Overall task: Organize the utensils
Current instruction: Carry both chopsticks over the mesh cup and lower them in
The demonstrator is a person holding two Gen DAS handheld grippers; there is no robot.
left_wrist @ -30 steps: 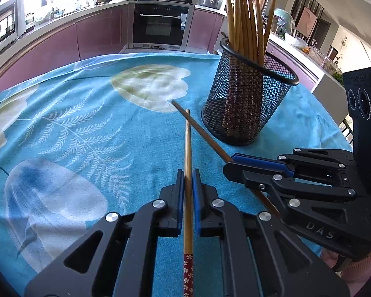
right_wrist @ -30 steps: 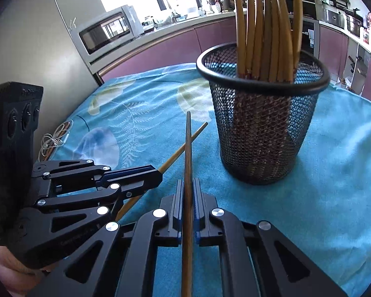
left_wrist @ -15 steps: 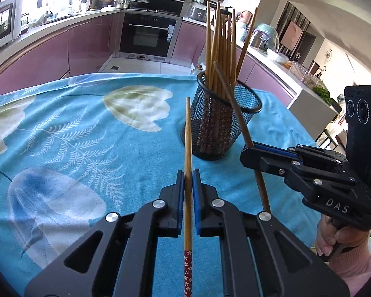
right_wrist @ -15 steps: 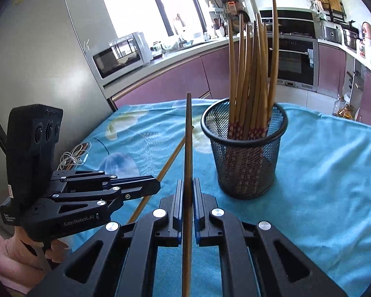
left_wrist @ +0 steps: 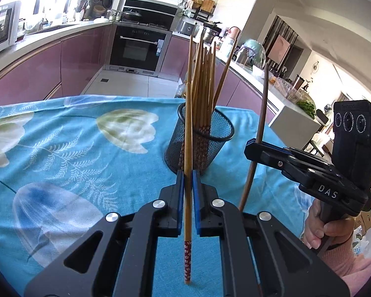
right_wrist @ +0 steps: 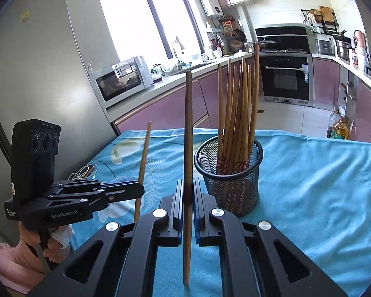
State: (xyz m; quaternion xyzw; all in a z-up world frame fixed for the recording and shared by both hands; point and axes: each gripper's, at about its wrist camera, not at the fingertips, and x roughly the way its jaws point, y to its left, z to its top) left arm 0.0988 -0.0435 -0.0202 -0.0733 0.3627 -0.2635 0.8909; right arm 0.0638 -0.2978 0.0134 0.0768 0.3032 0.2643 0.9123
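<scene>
My left gripper (left_wrist: pixel 188 173) is shut on a light wooden chopstick (left_wrist: pixel 188 133) with a red patterned end, held tip up. My right gripper (right_wrist: pixel 188 182) is shut on a darker wooden chopstick (right_wrist: pixel 187 128), also tip up. Each gripper shows in the other's view: the right gripper (left_wrist: pixel 253 146) at the right with its chopstick (left_wrist: pixel 258 133), the left gripper (right_wrist: pixel 136 188) at the left with its chopstick (right_wrist: pixel 143 158). A black mesh cup (left_wrist: pixel 200 146) (right_wrist: pixel 231 180) holding several chopsticks stands on the table just beyond both grippers, lower than the raised tips.
The table wears a blue cloth (left_wrist: pixel 61 153) (right_wrist: pixel 321 185) printed with leaves and flowers. A coiled white cable (right_wrist: pixel 82 172) lies near its left edge. Purple kitchen cabinets, an oven and a microwave ring the room behind. A hand in a pink sleeve (left_wrist: pixel 334 232) holds each gripper.
Both grippers have risen from the cloth and tilted up, each keeping its chopstick. The chopsticks now stand nearly upright, and the mesh cup looks smaller and farther off.
</scene>
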